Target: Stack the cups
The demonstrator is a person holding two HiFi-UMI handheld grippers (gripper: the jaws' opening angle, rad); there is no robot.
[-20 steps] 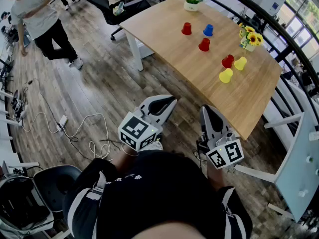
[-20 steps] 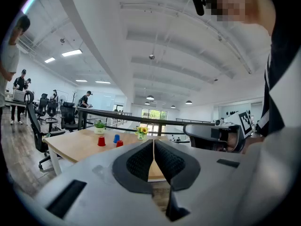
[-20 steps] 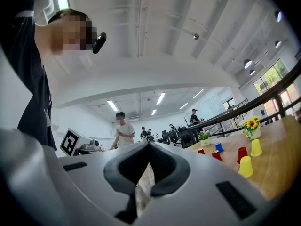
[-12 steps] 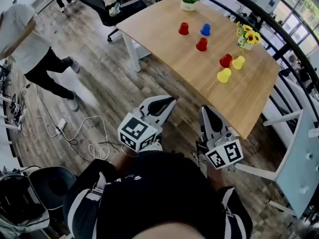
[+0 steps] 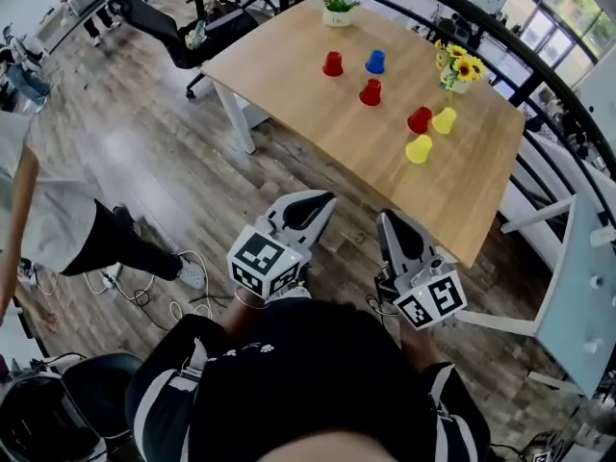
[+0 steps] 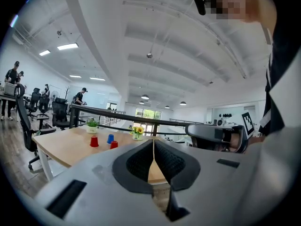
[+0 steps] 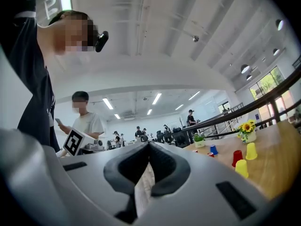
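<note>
Standing singly on the wooden table (image 5: 289, 75), all six cups wait unstacked, each apparently mouth-down. A red cup (image 5: 333, 64) and the blue cup (image 5: 375, 62) sit near the far edge, with a second red cup (image 5: 371, 92) just in front of them. Toward the right end, a third red cup (image 5: 420, 120) stands just beside a yellow cup (image 5: 444, 120), and another yellow cup (image 5: 419, 149) is nearer the front. A sunflower pot (image 5: 456, 68) and a green plant (image 5: 337, 6) line the back edge, clear of the cups.

The left gripper (image 5: 318, 200) and right gripper (image 5: 390, 218) hang low over the wood floor, close to the person's body and well short of the table. Each has its jaws pressed together with nothing between them, which fits carrying them on the approach, since no cup is in reach. Stacking has not begun, and the yellow pair looks nearest to the right gripper.
</note>
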